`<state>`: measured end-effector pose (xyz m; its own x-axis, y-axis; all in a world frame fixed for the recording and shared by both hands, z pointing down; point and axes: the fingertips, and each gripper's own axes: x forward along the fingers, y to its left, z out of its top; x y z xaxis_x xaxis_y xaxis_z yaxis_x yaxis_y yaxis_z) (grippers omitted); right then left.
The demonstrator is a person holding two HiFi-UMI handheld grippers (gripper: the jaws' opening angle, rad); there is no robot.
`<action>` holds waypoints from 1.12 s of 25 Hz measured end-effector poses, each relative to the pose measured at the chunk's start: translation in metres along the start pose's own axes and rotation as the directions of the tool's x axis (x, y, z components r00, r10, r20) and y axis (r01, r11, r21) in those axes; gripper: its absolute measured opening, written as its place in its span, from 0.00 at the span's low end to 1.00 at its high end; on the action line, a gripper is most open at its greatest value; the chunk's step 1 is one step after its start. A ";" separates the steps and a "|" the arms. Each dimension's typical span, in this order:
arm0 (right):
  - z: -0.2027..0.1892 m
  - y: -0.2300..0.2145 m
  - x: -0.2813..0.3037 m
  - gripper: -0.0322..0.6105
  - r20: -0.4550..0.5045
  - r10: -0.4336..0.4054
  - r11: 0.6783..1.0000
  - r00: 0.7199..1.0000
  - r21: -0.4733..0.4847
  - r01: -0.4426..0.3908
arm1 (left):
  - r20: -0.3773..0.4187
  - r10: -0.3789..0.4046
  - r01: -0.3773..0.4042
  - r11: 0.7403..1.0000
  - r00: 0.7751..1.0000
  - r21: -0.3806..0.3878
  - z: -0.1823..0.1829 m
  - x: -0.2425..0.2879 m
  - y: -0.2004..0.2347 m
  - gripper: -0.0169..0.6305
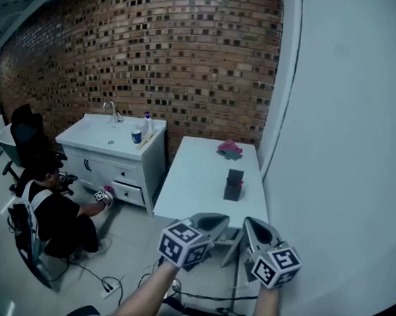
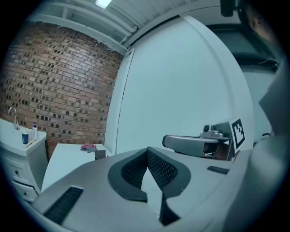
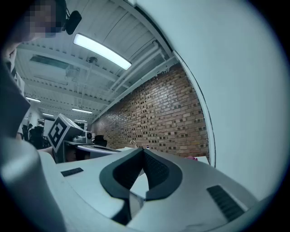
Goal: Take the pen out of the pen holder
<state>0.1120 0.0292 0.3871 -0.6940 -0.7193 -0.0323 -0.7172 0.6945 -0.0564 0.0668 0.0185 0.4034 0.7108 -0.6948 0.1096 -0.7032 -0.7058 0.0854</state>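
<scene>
A dark pen holder stands upright on the white table, towards its right side, with a bit of red showing at its edge; the pen itself is too small to make out. My left gripper and right gripper hover side by side short of the table's near edge, both shut with nothing between the jaws. In the left gripper view the left gripper points level towards the table, where the holder is a small dark block. The right gripper view shows the right gripper with its pads together.
A pink cloth lies at the table's far end. A white sink cabinet stands left of the table, and a person crouches in front of it. A brick wall rises behind, a white wall at right. Cables lie on the floor.
</scene>
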 end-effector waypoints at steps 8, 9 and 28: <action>0.002 -0.018 0.011 0.04 -0.006 -0.021 1.000 1.000 0.001 0.021 | -0.003 -0.013 0.013 1.000 1.000 0.000 0.006 0.019 0.013 0.04; 0.002 -0.022 0.011 0.04 -0.010 -0.031 0.999 0.999 0.004 0.031 | -0.005 -0.016 0.016 1.000 1.000 -0.002 0.006 0.023 0.014 0.04; -0.003 -0.105 0.095 0.04 -0.066 -0.148 0.988 0.987 0.027 0.150 | -0.022 -0.108 0.107 0.994 0.994 -0.034 0.019 0.106 0.102 0.04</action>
<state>0.1216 -0.1121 0.3925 -0.5832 -0.8112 0.0421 -0.8110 0.5785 -0.0872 0.0707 -0.1300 0.4051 0.7817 -0.6117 0.1218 -0.6235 -0.7709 0.1299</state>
